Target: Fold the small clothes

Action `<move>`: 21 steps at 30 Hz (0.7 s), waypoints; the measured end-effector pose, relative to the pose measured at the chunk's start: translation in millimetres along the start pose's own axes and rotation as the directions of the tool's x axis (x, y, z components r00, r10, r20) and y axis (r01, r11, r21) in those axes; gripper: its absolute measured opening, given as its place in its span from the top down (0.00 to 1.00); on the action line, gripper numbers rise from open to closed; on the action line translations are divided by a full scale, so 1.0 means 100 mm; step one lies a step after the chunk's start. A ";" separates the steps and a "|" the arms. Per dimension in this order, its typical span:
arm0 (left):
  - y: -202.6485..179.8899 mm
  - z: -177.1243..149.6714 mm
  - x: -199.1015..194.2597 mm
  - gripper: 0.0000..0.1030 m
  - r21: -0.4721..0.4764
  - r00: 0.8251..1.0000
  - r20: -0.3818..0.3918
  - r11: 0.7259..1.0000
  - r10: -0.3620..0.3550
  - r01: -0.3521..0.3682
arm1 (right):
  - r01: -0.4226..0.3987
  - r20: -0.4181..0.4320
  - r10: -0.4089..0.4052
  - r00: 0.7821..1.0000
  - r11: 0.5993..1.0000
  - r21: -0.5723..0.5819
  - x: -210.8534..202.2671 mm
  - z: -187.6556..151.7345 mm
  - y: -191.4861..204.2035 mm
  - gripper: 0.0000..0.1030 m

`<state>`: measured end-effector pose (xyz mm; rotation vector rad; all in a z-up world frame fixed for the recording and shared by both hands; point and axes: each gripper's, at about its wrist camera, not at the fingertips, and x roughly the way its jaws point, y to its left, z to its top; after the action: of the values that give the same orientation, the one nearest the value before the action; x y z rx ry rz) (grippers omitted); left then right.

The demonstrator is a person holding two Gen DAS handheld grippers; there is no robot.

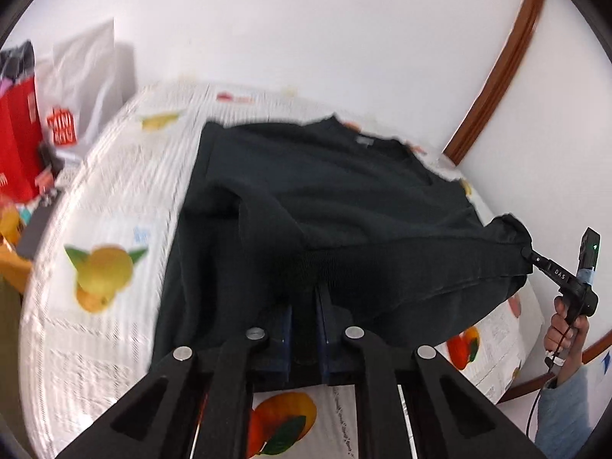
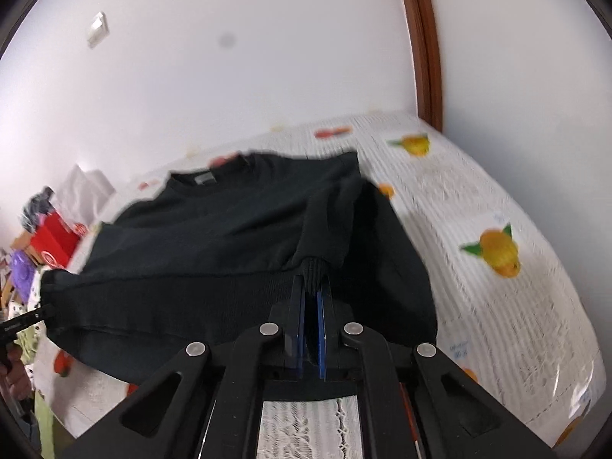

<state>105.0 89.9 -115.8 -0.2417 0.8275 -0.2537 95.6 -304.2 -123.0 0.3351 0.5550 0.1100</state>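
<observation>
Covering the table, a fruit-print cloth [image 1: 95, 306] meets white walls [image 1: 306, 30]. Both grippers, left [image 1: 306, 298] and right [image 2: 311, 290], clamp the black sweater [image 1: 325, 199]; red bags [image 1: 19, 134] at nine o'clock

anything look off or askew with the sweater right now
Nothing damaged or spilled. The black sweater is askew only because both grippers are shut on its ribbed hem, left gripper and right gripper, lifting that edge off the fruit-print cover.

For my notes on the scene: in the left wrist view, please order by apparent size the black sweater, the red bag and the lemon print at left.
1. black sweater, by far the largest.
2. red bag, partly cut off by the frame edge.
3. lemon print, somewhat smaller than the bag's visible part.
</observation>
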 end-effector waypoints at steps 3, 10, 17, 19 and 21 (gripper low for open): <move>0.00 0.13 -0.07 0.93 -0.005 0.999 0.049 1.000 0.001 -0.001 | -0.042 0.048 0.041 0.998 0.999 0.004 -0.09 0.15 0.03 0.95; 0.05 0.47 0.07 0.94 -0.031 0.997 0.078 0.999 0.021 -0.019 | -0.066 0.091 0.063 0.994 0.997 0.030 0.11 0.53 0.06 0.95; 0.17 0.70 0.44 0.94 -0.065 0.996 0.031 0.995 0.082 -0.080 | -0.065 0.068 0.060 0.996 0.996 0.066 0.59 0.76 0.03 0.95; 0.20 0.74 0.55 0.94 -0.066 0.996 0.018 0.994 0.093 -0.092 | -0.057 0.051 0.053 0.997 0.995 0.076 0.75 0.78 -0.01 0.95; 0.23 0.76 0.67 0.94 -0.063 0.994 -0.004 0.992 0.107 -0.107 | -0.032 0.025 0.031 0.999 0.997 0.073 0.93 0.78 -0.02 0.95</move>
<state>208.7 98.7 -119.4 -0.2552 0.8467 -0.1270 215.9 -310.1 -107.7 0.4166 0.5313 0.1159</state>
